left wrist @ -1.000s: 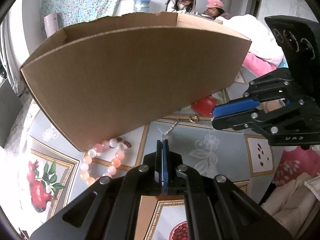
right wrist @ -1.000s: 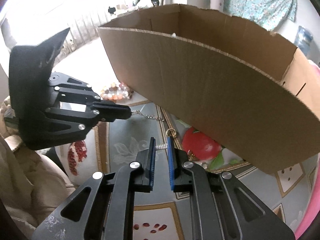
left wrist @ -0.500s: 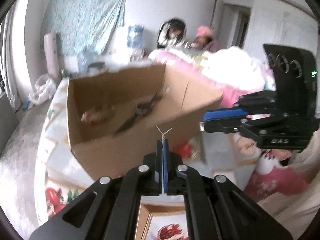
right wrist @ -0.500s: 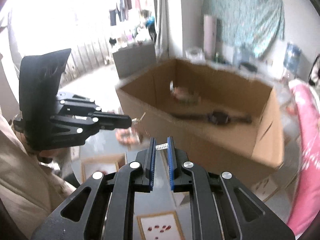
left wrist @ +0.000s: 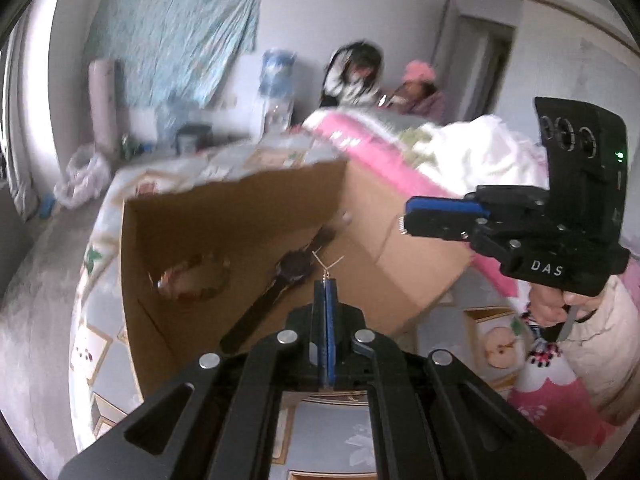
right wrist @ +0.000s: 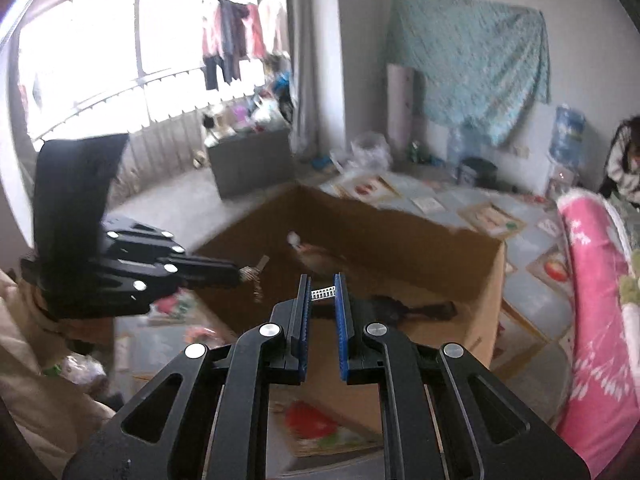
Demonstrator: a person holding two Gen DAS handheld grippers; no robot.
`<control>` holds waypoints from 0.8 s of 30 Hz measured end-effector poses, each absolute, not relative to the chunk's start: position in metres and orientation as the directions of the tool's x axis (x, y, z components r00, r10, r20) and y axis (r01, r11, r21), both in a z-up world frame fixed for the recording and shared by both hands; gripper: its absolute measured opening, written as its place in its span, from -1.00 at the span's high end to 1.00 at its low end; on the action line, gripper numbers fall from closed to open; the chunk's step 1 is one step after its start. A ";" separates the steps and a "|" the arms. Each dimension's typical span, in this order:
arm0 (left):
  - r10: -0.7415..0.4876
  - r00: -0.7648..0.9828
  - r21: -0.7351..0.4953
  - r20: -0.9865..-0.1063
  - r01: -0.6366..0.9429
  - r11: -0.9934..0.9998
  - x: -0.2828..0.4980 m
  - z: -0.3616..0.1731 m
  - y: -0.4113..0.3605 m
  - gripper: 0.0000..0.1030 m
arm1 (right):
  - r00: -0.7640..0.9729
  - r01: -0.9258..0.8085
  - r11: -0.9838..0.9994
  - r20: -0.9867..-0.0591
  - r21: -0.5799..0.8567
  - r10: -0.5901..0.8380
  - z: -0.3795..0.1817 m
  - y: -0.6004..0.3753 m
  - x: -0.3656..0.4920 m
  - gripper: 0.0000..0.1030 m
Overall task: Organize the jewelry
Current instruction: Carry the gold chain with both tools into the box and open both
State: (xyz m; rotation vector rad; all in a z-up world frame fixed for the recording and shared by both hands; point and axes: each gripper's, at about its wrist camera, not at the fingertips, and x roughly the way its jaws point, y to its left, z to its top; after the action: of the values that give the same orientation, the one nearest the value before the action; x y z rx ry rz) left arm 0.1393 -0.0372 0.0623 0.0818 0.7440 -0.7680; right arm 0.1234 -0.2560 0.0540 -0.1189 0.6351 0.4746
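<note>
Both claws above the cardboard box (left wrist: pixel 168 264): left claw (left wrist: pixel 325 284) pressed together on a thin chain (left wrist: pixel 328 264), right claw (right wrist: pixel 322 292) pinching its other end; risk: chain snags the box rim or slips out mid-carry.

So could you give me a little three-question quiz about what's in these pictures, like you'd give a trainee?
1. True or false: the cardboard box is empty.
2. What does the right gripper hold between its fingers: (a) a small silver clasp, (b) a red bead, (c) nothing?
3. What long dark thing lies on the floor of the box?

Key:
1. False. A watch and a beaded bracelet lie inside.
2. (a), the small silver clasp. The left gripper is pinched shut on a thin wire piece.
3. The watch, with its strap stretched out.
</note>
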 end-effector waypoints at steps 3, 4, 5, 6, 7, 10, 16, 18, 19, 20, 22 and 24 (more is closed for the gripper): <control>-0.587 0.443 -0.215 -0.678 0.644 0.734 0.151 0.049 -0.040 0.98 | 0.689 -0.439 0.898 -0.632 0.025 0.354 0.043 -0.260 0.137 0.81; -0.587 0.424 -0.230 -0.689 0.640 0.733 0.155 0.045 -0.042 0.98 | 0.687 -0.432 0.902 -0.640 0.021 0.344 0.038 -0.260 0.140 0.81; -0.580 0.417 -0.235 -0.700 0.633 0.738 0.158 0.041 -0.042 0.98 | 0.687 -0.422 0.907 -0.647 0.015 0.330 0.036 -0.262 0.143 0.81; -0.571 0.403 -0.238 -0.715 0.628 0.741 0.162 0.037 -0.044 0.97 | 0.689 -0.416 0.909 -0.649 0.012 0.324 0.032 -0.262 0.146 0.81; -0.567 0.399 -0.239 -0.721 0.625 0.743 0.163 0.034 -0.044 0.97 | 0.693 -0.409 0.912 -0.646 0.012 0.319 0.032 -0.263 0.147 0.80; -0.554 0.388 -0.242 -0.737 0.614 0.751 0.167 0.026 -0.043 0.97 | 0.703 -0.396 0.918 -0.638 0.016 0.314 0.032 -0.266 0.148 0.75; -0.551 0.409 -0.230 -0.728 0.612 0.757 0.165 0.027 -0.039 0.95 | 0.736 -0.355 0.934 -0.602 0.047 0.310 0.038 -0.278 0.142 0.70; -0.551 0.414 -0.232 -0.724 0.607 0.760 0.165 0.028 -0.038 0.94 | 0.749 -0.339 0.939 -0.588 0.057 0.306 0.042 -0.282 0.137 0.64; -0.551 0.416 -0.233 -0.723 0.604 0.762 0.165 0.029 -0.039 0.94 | 0.758 -0.327 0.943 -0.578 0.065 0.303 0.045 -0.284 0.133 0.60; -0.551 0.419 -0.232 -0.721 0.603 0.763 0.164 0.030 -0.039 0.94 | 0.765 -0.318 0.945 -0.569 0.074 0.302 0.047 -0.286 0.130 0.55; -0.549 0.433 -0.224 -0.715 0.602 0.766 0.161 0.032 -0.038 0.93 | 0.785 -0.294 0.951 -0.543 0.098 0.299 0.051 -0.289 0.119 0.45; -0.550 0.451 -0.210 -0.703 0.607 0.767 0.156 0.037 -0.036 0.84 | 0.803 -0.271 0.954 -0.516 0.129 0.298 0.054 -0.290 0.107 0.30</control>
State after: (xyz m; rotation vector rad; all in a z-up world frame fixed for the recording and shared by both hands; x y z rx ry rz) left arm 0.1557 -0.0359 0.0369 0.0750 0.8395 -0.7151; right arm 0.1075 -0.2903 0.0540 0.0498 0.5612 0.3049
